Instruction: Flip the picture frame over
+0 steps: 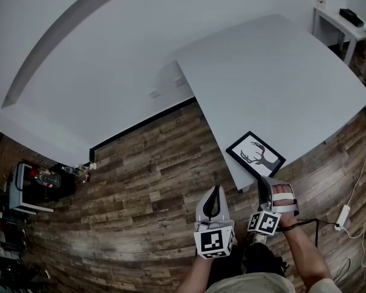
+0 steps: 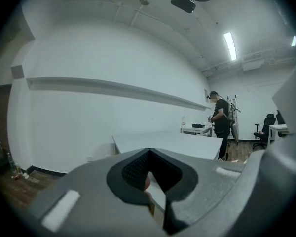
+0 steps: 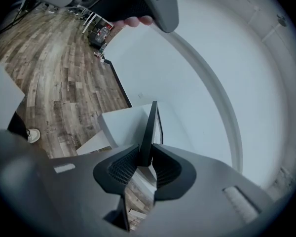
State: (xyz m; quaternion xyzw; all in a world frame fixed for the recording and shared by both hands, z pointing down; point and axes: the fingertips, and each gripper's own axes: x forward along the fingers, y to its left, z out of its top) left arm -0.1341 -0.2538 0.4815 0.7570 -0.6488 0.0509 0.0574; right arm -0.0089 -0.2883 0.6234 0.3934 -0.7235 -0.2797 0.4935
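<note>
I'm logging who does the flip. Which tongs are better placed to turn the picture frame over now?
Right. The right tongs clamp the near edge of the picture frame at the table corner; the left tongs hang shut and empty over the floor, off the table.

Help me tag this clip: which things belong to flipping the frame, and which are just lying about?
Job: picture frame; right gripper, clamped on its edge; table under it.
Lying about: left gripper, shut and empty; white side table; power strip on the floor; cluttered shelf.
</note>
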